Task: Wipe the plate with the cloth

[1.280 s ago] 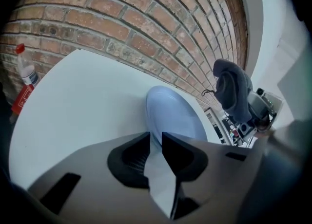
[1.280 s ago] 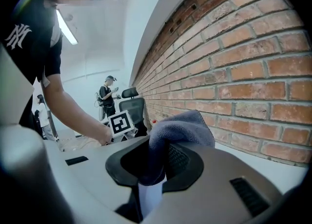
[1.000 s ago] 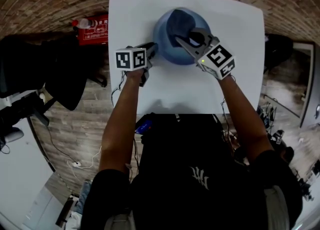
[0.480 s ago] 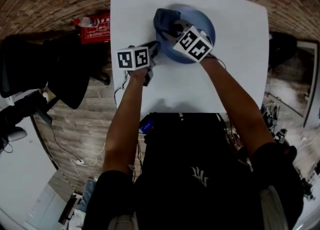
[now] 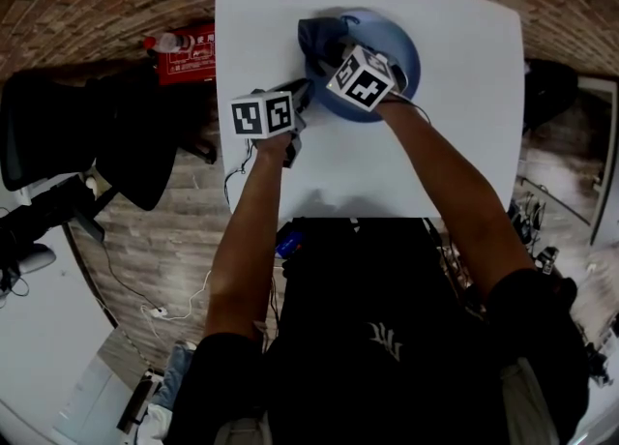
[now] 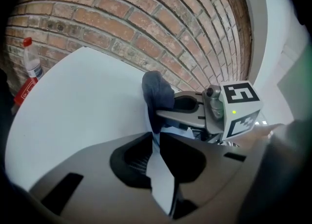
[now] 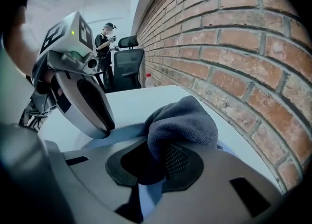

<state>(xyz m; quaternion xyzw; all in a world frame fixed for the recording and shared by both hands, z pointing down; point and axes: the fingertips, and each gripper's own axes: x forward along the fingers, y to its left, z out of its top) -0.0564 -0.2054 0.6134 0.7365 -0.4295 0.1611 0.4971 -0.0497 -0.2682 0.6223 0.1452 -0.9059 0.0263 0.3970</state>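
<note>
My left gripper point(image 6: 156, 140) has its jaws pinched together on the lower-left rim of the blue plate point(image 5: 395, 44). The thin edge shows between the pads. My right gripper point(image 7: 157, 156) is clamped on the dark blue cloth point(image 7: 183, 118), which bulges in a bunch above its jaws. In the head view the plate sits in the upper middle of the frame on the white table point(image 5: 455, 124). The cloth lies in the plate, pressed against its upper-left part and reaching just over the rim there. I see nothing else in the plate. The two grippers are close together at the plate's left side. Past the table's left edge, a clear bottle point(image 5: 162, 44) sits by a red box point(image 5: 186, 61).
</note>
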